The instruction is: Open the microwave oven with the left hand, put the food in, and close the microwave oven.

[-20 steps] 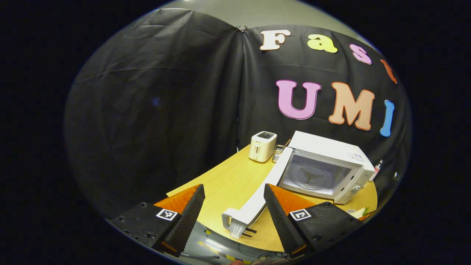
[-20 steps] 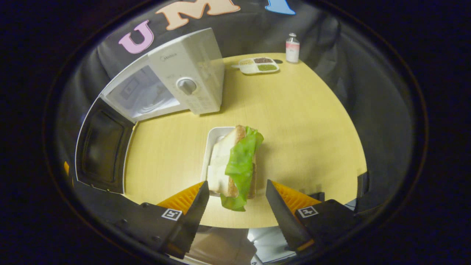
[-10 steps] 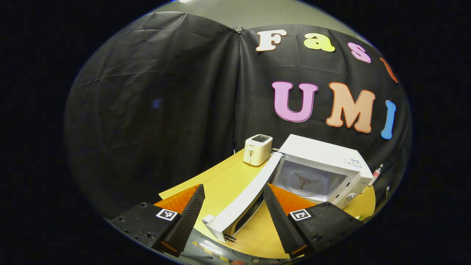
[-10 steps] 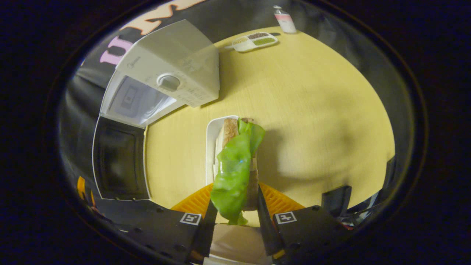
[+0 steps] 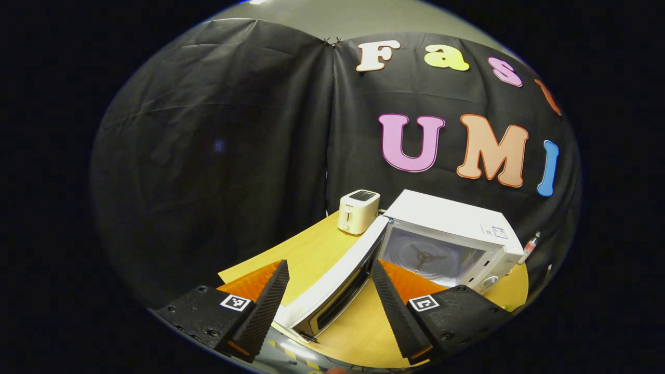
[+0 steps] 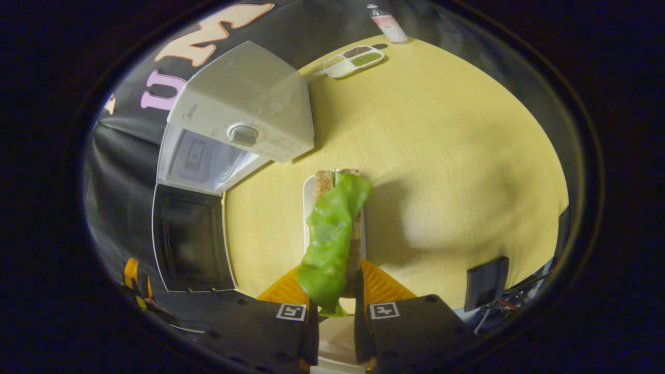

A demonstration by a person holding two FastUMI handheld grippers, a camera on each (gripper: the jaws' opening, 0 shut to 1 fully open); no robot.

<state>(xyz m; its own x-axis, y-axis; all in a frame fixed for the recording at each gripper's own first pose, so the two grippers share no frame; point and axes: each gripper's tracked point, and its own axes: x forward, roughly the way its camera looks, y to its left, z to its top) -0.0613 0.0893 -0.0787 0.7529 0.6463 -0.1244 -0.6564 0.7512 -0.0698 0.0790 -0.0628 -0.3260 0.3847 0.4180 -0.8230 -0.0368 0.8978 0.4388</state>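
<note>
Staged kitchen booth — black cloth wall (image 5: 218, 156), microwave (image 5: 447, 234), toaster (image 5: 357, 210), wooden table (image 6: 441, 156)

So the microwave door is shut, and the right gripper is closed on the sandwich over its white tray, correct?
Not quite: the microwave door is open, swung wide with the cavity exposed, as the right gripper view shows. The rest holds: the right gripper is closed on the sandwich over its white tray.
</note>
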